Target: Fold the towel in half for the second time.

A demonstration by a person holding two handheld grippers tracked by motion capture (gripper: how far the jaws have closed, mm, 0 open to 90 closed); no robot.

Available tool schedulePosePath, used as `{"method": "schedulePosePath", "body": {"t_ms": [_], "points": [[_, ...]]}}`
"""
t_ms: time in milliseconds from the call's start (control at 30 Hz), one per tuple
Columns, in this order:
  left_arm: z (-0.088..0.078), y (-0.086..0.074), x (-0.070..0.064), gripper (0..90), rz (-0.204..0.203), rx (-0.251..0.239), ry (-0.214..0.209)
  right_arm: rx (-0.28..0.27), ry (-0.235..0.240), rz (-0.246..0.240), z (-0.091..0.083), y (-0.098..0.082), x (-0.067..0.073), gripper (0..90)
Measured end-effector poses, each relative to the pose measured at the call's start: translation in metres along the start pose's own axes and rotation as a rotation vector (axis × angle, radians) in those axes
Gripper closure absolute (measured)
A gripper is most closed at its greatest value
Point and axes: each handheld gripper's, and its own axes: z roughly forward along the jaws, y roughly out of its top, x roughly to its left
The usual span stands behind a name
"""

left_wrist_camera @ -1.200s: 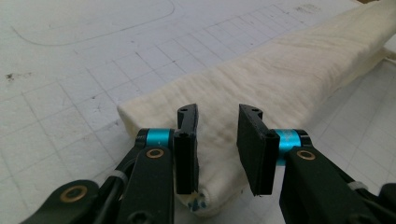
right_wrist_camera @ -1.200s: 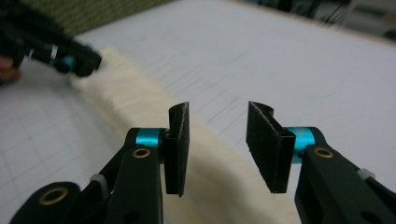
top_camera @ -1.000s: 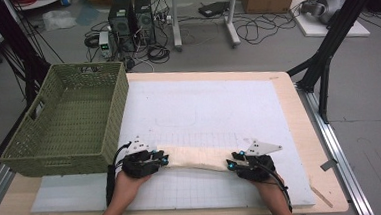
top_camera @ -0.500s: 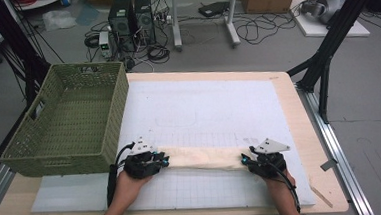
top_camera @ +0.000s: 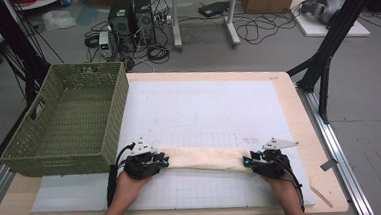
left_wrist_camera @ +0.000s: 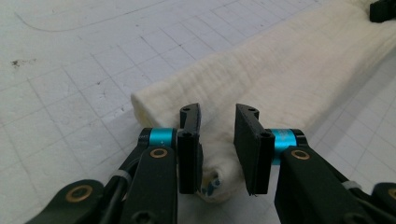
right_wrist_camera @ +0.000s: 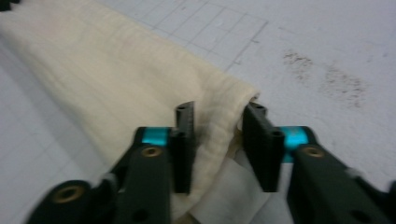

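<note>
You pinch each end of the cream cloth [top_camera: 204,158] with left gripper [top_camera: 162,161] and right gripper [top_camera: 247,162], whose jaws have just been closing, keeping it taut low in frame

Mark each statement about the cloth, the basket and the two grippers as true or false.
1. The cream cloth lies as a long folded band between the two grippers. True.
2. The cloth is inside the green basket. False: it lies on the white gridded mat, beside the basket.
3. The left gripper has an end of the cloth between its jaws. True.
4. The right gripper hangs high above the table, well away from the cloth. False: it sits low at the cloth's other end, with cloth between its jaws, which have just been closing.
5. The basket stands on the right side of the table. False: it stands on the left.
</note>
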Motion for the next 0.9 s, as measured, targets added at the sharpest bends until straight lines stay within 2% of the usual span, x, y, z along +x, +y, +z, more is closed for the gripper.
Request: {"method": "schedulePosePath", "body": {"t_ms": [33,67,133,167,200,300,367,467,533,600,667,733,900], "points": [[0.000,0.000,0.000,72.0,-0.001,0.001,0.002,0.001,0.012,-0.010,0.000,0.000,0.001,81.1],[0.000,0.000,0.000,73.7,0.001,0.001,0.010,0.004,-0.009,-0.046,0.000,0.001,0.004,82.4],[-0.001,0.000,-0.001,80.9,0.017,0.003,0.031,0.015,-0.089,-0.147,0.001,0.005,0.010,83.3],[0.000,0.000,-0.002,82.3,0.022,0.004,0.037,0.025,-0.133,-0.182,0.002,0.008,0.013,83.3],[0.000,0.000,-0.003,82.9,0.034,0.007,0.043,0.026,-0.166,-0.209,0.004,0.010,0.015,83.2],[0.000,0.000,-0.002,82.8,0.027,0.002,0.042,0.030,-0.200,-0.238,0.007,0.011,0.018,80.3],[-0.002,0.000,-0.001,81.1,0.017,0.001,0.027,0.030,-0.214,-0.251,0.004,0.011,0.021,69.5],[-0.007,0.001,0.003,69.7,0.004,-0.034,-0.017,0.000,-0.238,-0.236,-0.005,0.010,0.022,56.8],[-0.015,0.004,0.006,65.6,0.003,-0.098,-0.025,-0.036,-0.229,-0.237,-0.013,0.011,0.021,52.1],[-0.022,0.008,0.010,57.8,-0.006,-0.170,-0.015,-0.067,-0.240,-0.239,-0.022,0.011,0.021,46.3],[-0.029,0.010,0.013,54.2,-0.012,-0.224,-0.008,-0.112,-0.236,-0.238,-0.030,0.013,0.019,42.9],[-0.033,0.010,0.015,51.8,-0.023,-0.256,-0.004,-0.149,-0.228,-0.233,-0.036,0.014,0.017,40.6],[-0.039,0.013,0.016,42.6,-0.024,-0.314,0.011,-0.182,-0.226,-0.217,-0.044,0.013,0.012,36.9]]}}
